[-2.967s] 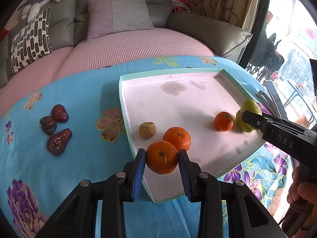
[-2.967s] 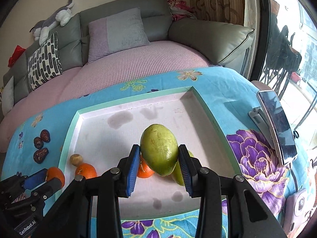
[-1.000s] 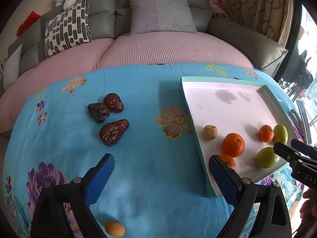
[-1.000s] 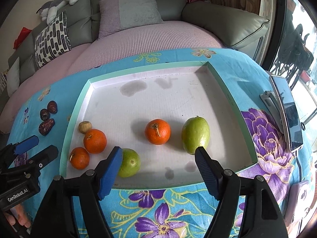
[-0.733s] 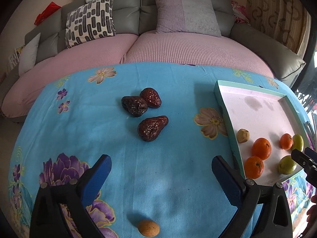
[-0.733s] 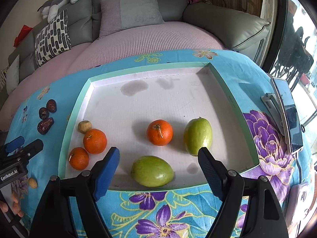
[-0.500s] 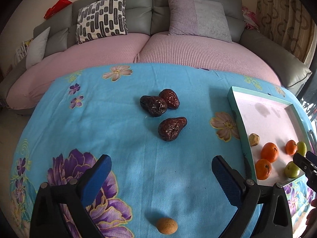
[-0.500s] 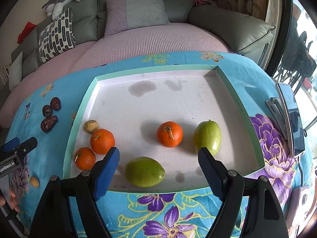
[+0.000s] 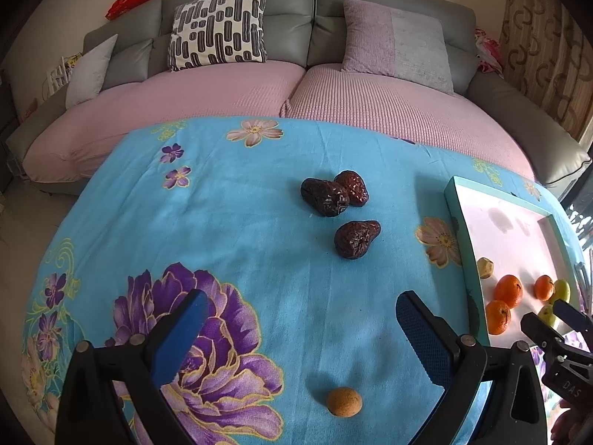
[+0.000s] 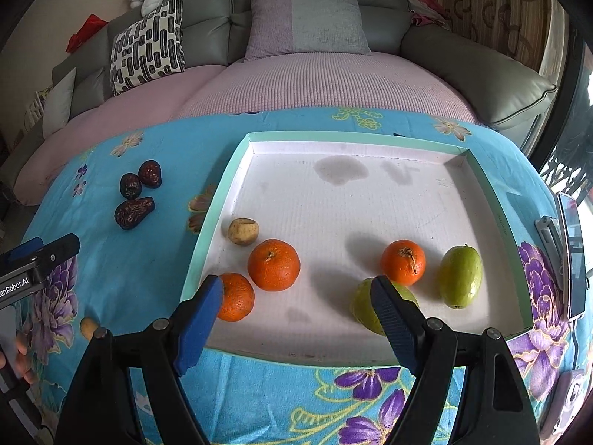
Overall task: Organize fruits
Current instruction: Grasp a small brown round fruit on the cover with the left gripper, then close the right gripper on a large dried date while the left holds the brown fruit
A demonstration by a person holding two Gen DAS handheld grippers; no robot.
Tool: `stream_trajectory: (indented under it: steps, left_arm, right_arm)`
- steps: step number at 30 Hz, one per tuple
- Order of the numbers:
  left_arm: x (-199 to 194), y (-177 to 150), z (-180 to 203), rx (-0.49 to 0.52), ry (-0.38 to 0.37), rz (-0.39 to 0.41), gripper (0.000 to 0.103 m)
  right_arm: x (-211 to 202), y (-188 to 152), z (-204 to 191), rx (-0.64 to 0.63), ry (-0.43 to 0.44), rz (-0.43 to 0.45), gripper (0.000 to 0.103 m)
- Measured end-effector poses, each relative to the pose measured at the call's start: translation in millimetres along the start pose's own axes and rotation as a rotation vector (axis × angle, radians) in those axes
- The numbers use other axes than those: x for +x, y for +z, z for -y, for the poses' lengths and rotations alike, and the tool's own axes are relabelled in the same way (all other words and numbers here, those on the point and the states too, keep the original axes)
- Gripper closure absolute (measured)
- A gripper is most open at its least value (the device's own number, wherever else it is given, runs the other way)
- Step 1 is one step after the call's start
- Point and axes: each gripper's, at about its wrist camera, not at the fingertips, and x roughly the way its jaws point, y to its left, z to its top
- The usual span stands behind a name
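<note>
left tool (image 9: 298,328) hangs with jaws spread wide and nothing between them, over the blue floral desk (image 9: 237,222), apparently lining up on the loose fruit still outside: three dark dates (image 9: 335,196) ahead and a small brown fruit (image 9: 344,401) just below its pads. right tool (image 10: 296,313), also open and empty, hovers at the near edge of the tray (image 10: 207,230), where the oranges (image 10: 273,264) and green fruits (image 10: 460,275) already lie sorted.

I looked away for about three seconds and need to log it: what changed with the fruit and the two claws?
The left claw let go of its orange, now lying in the tray, and swung over the blue cloth towards the dates; its jaws have just been opening, nothing between them. The right claw released the green mango into the tray and stands open. The other tray fruit, dates and small brown fruit stayed put.
</note>
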Motion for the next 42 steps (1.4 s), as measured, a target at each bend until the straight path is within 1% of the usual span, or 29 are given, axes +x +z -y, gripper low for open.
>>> stream_trajectory:
  steps: [6, 11, 15, 17, 19, 22, 23, 25, 27, 29, 31, 33, 34, 36, 38, 42]
  left_arm:
    - [-3.7, -5.6, -4.9, -0.010, -0.022, -0.036, 0.001]
    - [-1.9, -14.9, -9.8, -0.024, -0.022, -0.077, 0.001]
    - [3.3, -26.0, -6.6, -0.009, -0.062, -0.125, 0.002]
    - [4.6, -31.6, -2.9, 0.003, -0.084, -0.144, 0.010]
    - [5.9, -36.9, 1.0, 0.009, -0.110, -0.161, 0.020]
    - [9.5, -45.6, 8.3, 0.028, -0.135, -0.191, 0.028]
    - [11.1, -49.1, 10.8, 0.036, -0.140, -0.201, 0.030]
    - [14.8, -55.8, 15.5, 0.052, -0.144, -0.225, 0.036]
    - [18.0, -60.9, 18.9, 0.068, -0.133, -0.242, 0.039]
    - [21.2, -63.9, 20.8, 0.079, -0.123, -0.253, 0.048]
    - [23.6, -65.4, 19.9, 0.077, -0.123, -0.262, 0.063]
    - [23.6, -66.3, 21.0, 0.081, -0.121, -0.263, 0.068]
    - [23.5, -66.5, 21.8, 0.083, -0.127, -0.262, 0.072]
    - [23.4, -66.8, 23.9, 0.085, -0.132, -0.260, 0.074]
    - [23.9, -65.0, 22.2, 0.080, -0.138, -0.252, 0.074]
    - [14.4, -58.1, 16.4, 0.058, -0.158, -0.208, 0.074]
  right_arm:
    - [-7.6, -4.1, -16.1, -0.039, 0.006, -0.016, 0.021]
    - [-19.2, -6.5, -23.5, -0.046, 0.009, -0.016, 0.021]
    - [-28.9, -8.4, -29.7, -0.062, 0.009, -0.007, 0.021]
    - [-31.7, -8.2, -28.4, -0.057, 0.000, -0.005, 0.021]
    - [-34.1, -8.1, -23.8, -0.041, -0.010, -0.005, 0.021]
    - [-36.1, -8.1, -17.5, -0.018, -0.023, -0.007, 0.021]
    - [-36.7, -8.1, -15.8, -0.013, -0.027, -0.007, 0.021]
    - [-37.5, -8.3, -13.7, -0.007, -0.031, -0.006, 0.021]
    - [-37.5, -8.6, -12.5, -0.004, -0.032, -0.007, 0.021]
    - [-36.7, -9.0, -12.1, -0.005, -0.033, -0.008, 0.021]
    - [-36.2, -9.2, -11.8, -0.004, -0.030, -0.010, 0.021]
    - [-34.9, -9.6, -11.5, -0.003, -0.025, -0.011, 0.021]
    - [-34.1, -9.7, -11.3, -0.003, -0.024, -0.012, 0.021]
    - [-32.4, -10.2, -11.2, -0.003, -0.022, -0.016, 0.021]
    - [-31.5, -10.5, -10.7, -0.001, -0.020, -0.017, 0.021]
    - [-29.0, -10.9, -10.0, 0.000, -0.014, -0.021, 0.021]
